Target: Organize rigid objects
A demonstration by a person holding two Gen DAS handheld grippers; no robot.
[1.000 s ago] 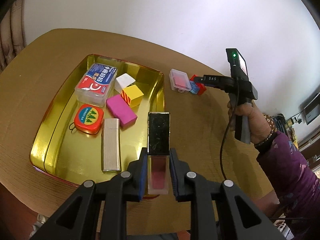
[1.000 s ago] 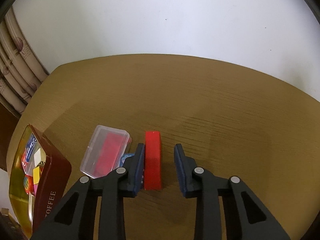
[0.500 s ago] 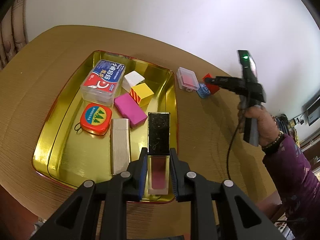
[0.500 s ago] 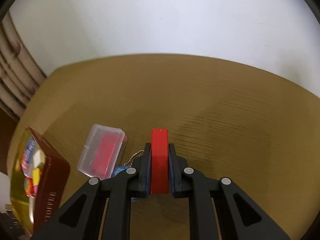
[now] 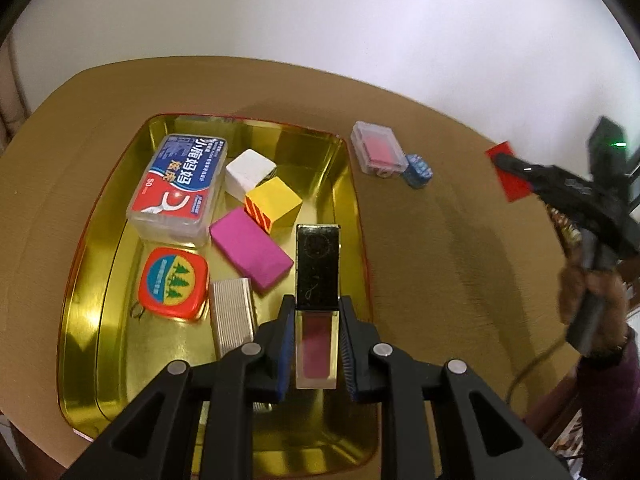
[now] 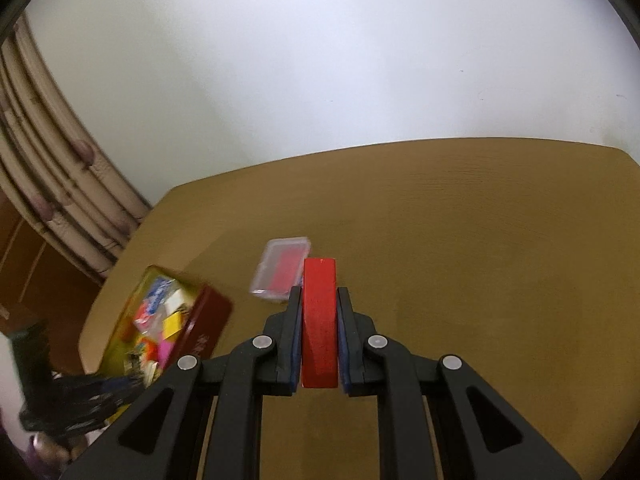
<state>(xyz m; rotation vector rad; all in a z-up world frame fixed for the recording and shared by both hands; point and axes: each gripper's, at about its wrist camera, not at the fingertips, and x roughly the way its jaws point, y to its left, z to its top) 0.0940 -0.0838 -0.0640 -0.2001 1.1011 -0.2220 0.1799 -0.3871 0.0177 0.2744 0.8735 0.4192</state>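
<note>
**Over the gold tin: two items in transit**

Above the tray (image 5: 352,184), the left gripper (image 5: 316,344) clamps a lip-gloss tube (image 5: 317,288). Right gripper (image 6: 319,340), open a second ago, now grips the red block (image 6: 319,320), lifted off the table (image 6: 480,240), ready for binning. Legible: "50" on the floss-pick box (image 5: 178,188); tin wall lettering blurred.

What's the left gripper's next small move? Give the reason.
Probably lower and open: the left gripper holds the lipstick over the tin, above a bare patch beside the silver case, so setting it down there seems to fit.
</note>
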